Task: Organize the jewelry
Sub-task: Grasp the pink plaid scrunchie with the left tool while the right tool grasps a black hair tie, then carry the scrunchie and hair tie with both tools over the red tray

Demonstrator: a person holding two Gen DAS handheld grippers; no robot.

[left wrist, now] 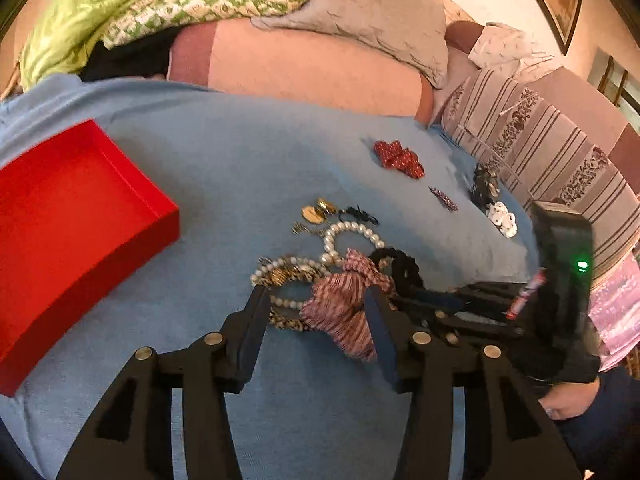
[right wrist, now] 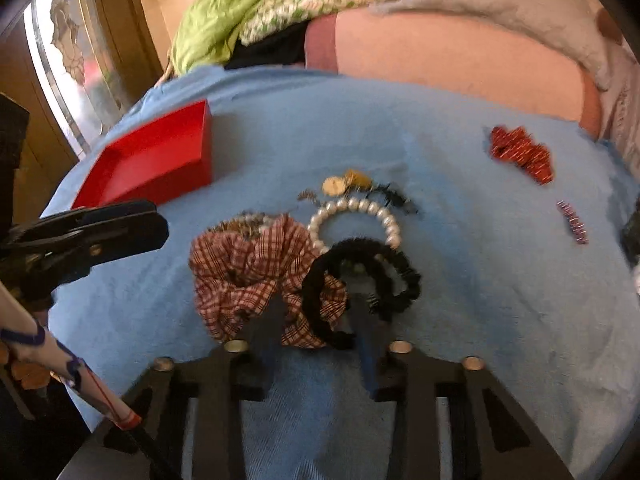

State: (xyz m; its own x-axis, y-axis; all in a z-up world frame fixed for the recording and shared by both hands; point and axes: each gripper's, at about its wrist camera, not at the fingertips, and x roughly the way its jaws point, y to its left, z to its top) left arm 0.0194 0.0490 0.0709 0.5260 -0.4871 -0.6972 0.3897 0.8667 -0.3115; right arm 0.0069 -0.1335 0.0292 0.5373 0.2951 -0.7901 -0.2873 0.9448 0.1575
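While the left gripper (left wrist: 316,304) hangs spread over the checked scrunchie (left wrist: 344,308), the right gripper (right wrist: 316,308) pinches the black scrunchie (right wrist: 360,276) on the blue blanket (right wrist: 480,280).

Red box (left wrist: 72,232) cut by left edge — gold trinkets (right wrist: 346,184) blurred, unidentifiable

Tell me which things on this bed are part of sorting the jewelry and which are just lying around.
Part of the job:
red box
pearl bracelet
checked scrunchie
black scrunchie
gold earrings
beaded leopard bangles
red bow
small striped clip

Just lying about:
green quilt
grey pillow
pink bolster
blue blanket
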